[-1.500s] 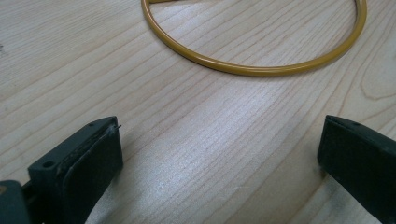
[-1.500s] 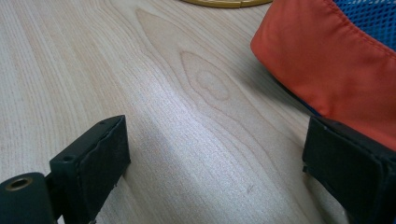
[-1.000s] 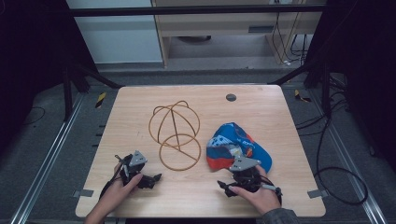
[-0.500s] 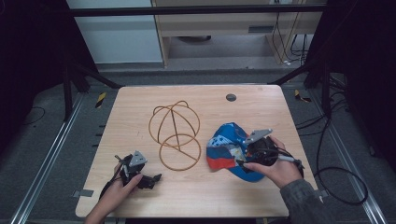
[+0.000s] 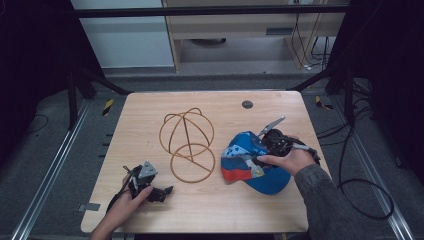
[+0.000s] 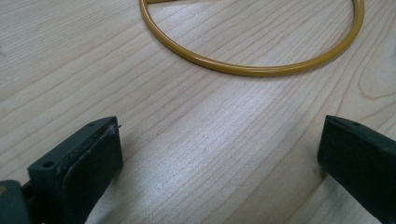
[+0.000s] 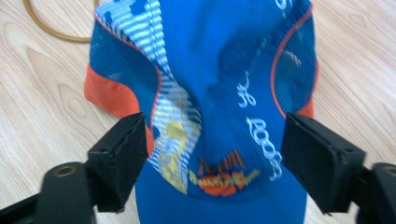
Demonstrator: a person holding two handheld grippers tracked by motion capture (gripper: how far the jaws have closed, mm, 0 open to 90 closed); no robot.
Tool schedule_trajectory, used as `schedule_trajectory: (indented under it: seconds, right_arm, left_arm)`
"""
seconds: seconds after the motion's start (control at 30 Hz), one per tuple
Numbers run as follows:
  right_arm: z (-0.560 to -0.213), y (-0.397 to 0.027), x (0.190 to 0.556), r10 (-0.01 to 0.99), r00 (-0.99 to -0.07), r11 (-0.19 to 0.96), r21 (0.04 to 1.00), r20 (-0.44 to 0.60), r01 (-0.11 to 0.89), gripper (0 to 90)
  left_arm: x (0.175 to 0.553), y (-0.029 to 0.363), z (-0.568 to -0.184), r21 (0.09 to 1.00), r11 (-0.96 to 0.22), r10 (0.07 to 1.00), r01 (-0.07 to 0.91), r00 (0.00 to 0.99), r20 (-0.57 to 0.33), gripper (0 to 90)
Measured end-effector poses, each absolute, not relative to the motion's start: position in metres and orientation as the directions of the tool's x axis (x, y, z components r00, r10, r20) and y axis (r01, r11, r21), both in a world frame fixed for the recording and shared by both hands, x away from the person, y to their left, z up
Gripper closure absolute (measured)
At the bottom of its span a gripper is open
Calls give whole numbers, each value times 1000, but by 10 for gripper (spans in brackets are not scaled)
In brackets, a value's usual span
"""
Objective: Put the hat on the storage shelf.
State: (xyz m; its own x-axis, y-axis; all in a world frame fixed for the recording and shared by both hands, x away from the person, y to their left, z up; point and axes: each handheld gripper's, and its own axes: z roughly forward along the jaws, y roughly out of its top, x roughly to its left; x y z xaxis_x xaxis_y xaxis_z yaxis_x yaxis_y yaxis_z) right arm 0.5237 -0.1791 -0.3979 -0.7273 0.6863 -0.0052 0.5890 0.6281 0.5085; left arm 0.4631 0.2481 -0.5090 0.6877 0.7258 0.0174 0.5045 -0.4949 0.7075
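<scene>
The wire frame point(image 5: 187, 145) — a brass-coloured dome of hoops with a ring base — stands near the middle of the wooden table point(image 5: 150, 107) and serves as the landmark here. Left of it and toward the person, the left gripper point(image 5: 162, 192) rests on the table close to the near edge, held by the left hand point(image 5: 125, 202). In the left gripper view its jaws stand wide apart with only bare wood between them, released, and the frame's ring point(image 6: 252, 67) curves across the wood ahead, cut off at the top. Bare table lies all round the frame on its left and far sides, out to the edges.

Right of the frame, just beside its base ring, lies a blue cap point(image 5: 252, 162) with orange and striped panels. The right gripper point(image 5: 252, 159) hovers over the cap, the right hand point(image 5: 287, 160) and sleeve covering part of it. In the right gripper view the jaws are spread either side of the cap point(image 7: 219, 93) — unclenched, gripping nothing — though whether they touch the fabric is hard to tell. The cap's printed lettering is blurred.
</scene>
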Motion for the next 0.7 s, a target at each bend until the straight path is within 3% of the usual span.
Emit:
schedule_trajectory:
  seconds: [0.27, 0.57, 0.63, 0.67, 0.7]
  right_arm:
    - [-408, -171, 535, 667, -745, 657, 462, 9, 595, 453]
    - [-414, -164, 541, 660, -751, 668, 440, 24, 601, 511]
    - [-416, -162, 542, 661, -750, 672, 428, 21, 604, 554]
    - [-416, -162, 544, 660, -751, 682, 406, 18, 608, 664]
    - [-416, -162, 544, 654, -756, 688, 403, 17, 604, 707]
  left_arm:
    - [463, 248, -509, 706, -498, 723, 503, 691, 17, 0]
    - [463, 248, -509, 708, -496, 724, 503, 689, 17, 0]
    - [463, 248, -509, 708, -495, 725, 503, 688, 18, 0]
    - [463, 248, -509, 710, -493, 726, 503, 687, 18, 0]
    - [463, 248, -509, 709, -493, 726, 503, 687, 17, 0]
